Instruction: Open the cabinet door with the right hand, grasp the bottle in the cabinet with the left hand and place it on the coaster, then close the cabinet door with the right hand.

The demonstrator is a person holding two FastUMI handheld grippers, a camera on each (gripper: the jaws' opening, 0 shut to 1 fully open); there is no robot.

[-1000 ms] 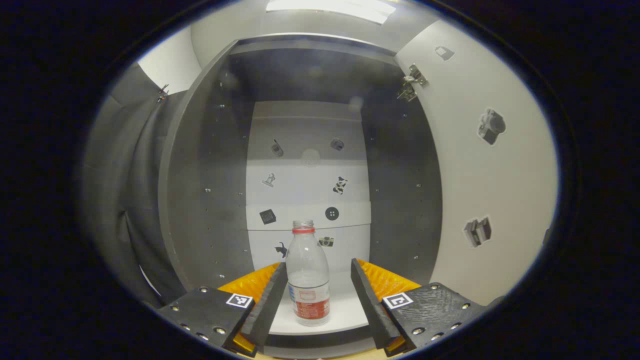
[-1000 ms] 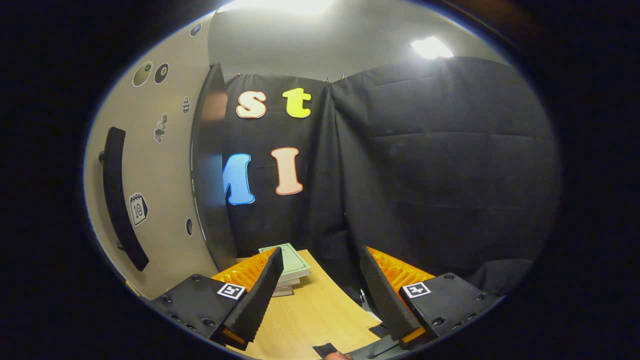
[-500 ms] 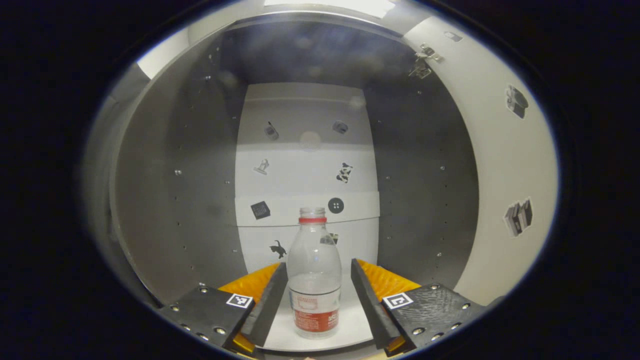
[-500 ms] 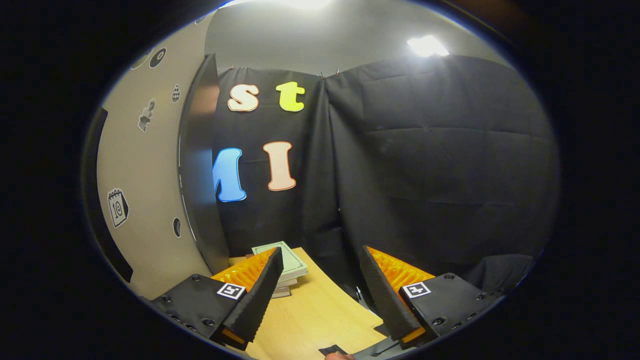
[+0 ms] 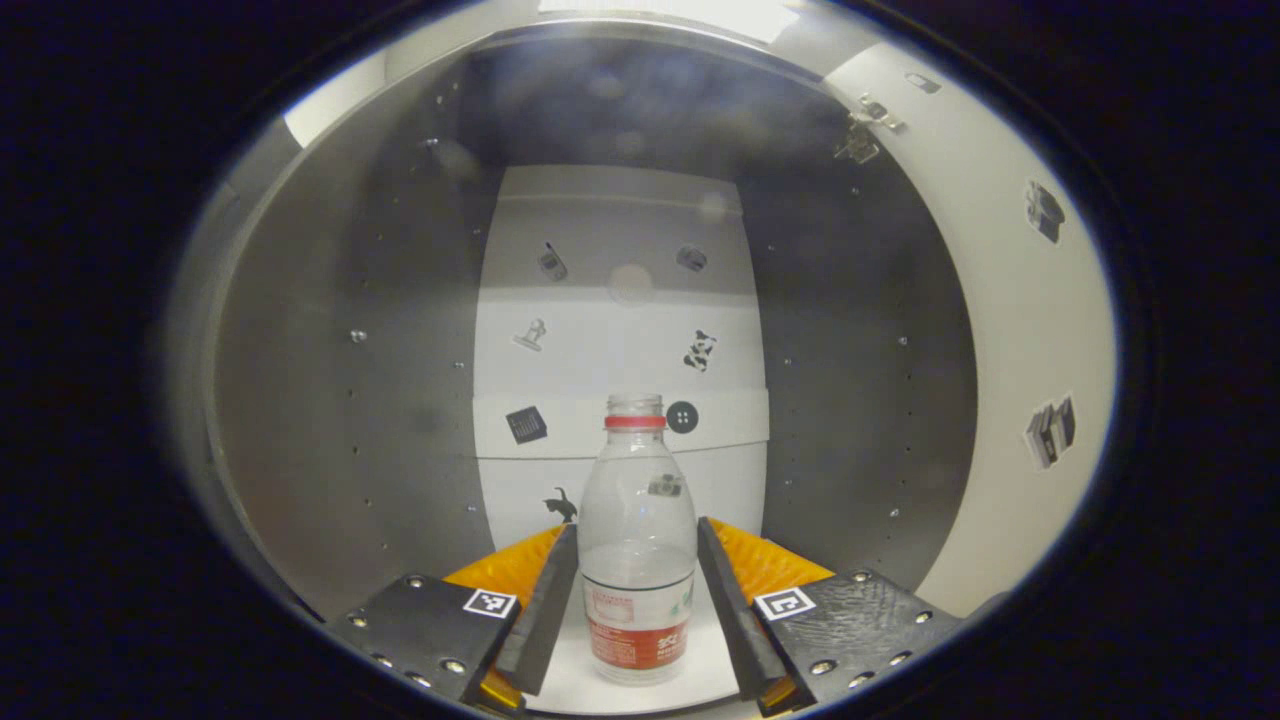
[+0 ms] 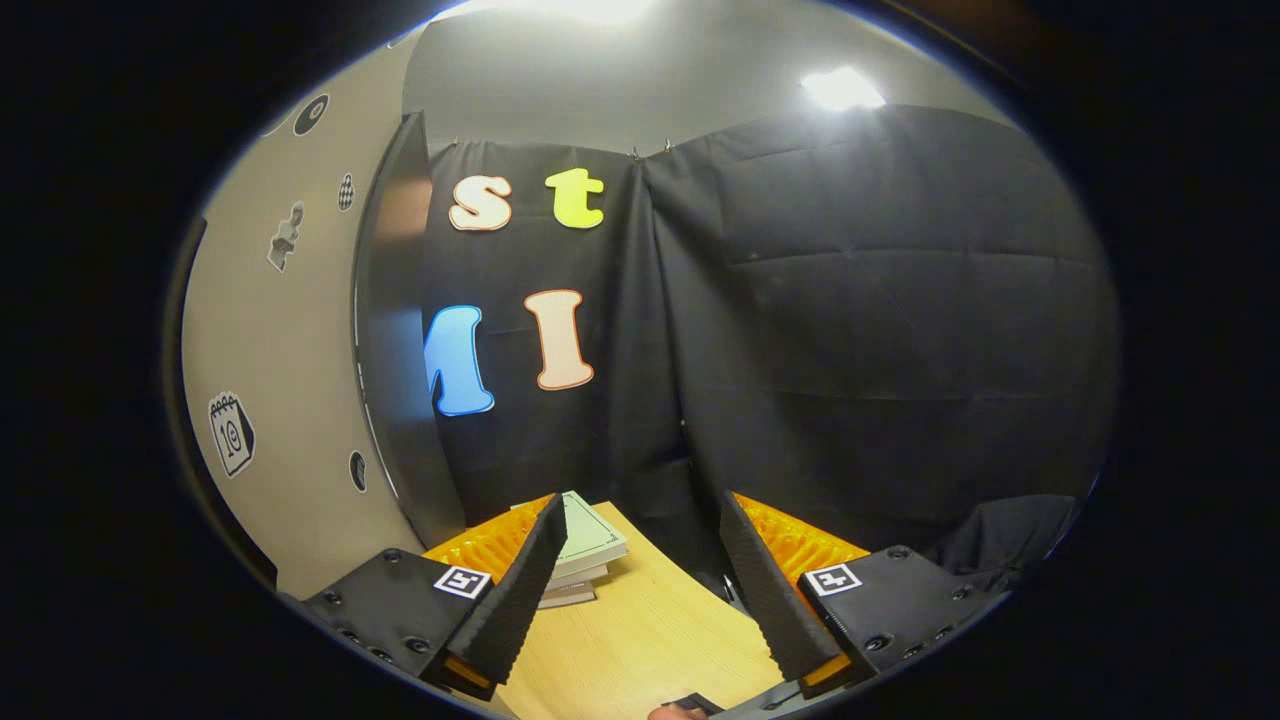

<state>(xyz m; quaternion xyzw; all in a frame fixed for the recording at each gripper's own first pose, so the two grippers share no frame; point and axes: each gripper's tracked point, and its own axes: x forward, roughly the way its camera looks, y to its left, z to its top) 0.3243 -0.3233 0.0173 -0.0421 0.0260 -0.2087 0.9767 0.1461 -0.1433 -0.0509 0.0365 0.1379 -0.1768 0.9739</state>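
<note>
In the left gripper view, the clear plastic bottle is seen upright on the white cabinet shelf, between the fingers of the left claw, which are close at both sides; contact cannot be told. The cabinet door is opened. In the right gripper view, the right claw is held apart above the wooden table, near stacked books

Inside the cabinet: open space above and beside the upright bottle, grey side walls well apart, door swung clear. Books stacked on the table by the cloth.
</note>
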